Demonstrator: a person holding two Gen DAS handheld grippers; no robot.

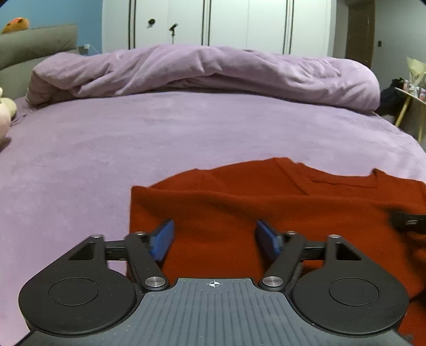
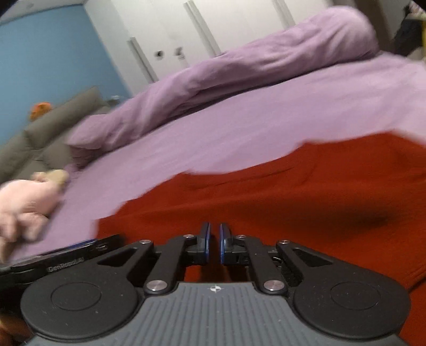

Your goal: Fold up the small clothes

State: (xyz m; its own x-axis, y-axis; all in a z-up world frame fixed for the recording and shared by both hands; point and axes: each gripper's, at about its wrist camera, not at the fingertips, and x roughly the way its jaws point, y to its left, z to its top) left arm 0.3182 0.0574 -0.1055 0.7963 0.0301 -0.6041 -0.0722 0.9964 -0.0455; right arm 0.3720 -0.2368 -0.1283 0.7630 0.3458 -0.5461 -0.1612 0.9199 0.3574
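A red garment [image 1: 239, 202] lies spread on the purple bed sheet [image 1: 106, 138]. My left gripper [image 1: 214, 234] is open, its blue pads [image 1: 162, 239] wide apart just over the garment's near left part, with nothing between them. In the right wrist view the same red garment [image 2: 293, 191] fills the lower right. My right gripper [image 2: 214, 239] hovers over it with its blue pads [image 2: 205, 239] nearly together and a thin gap showing; no cloth is visibly pinched. The other gripper shows at the left edge of the right wrist view [image 2: 66, 255].
A bunched purple duvet [image 1: 202, 71] lies across the far side of the bed. A grey headboard [image 1: 34, 45] and plush toys [image 1: 5, 109] are at left. White wardrobe doors [image 1: 226, 24] stand behind. A cluttered side table [image 1: 412, 98] is at right.
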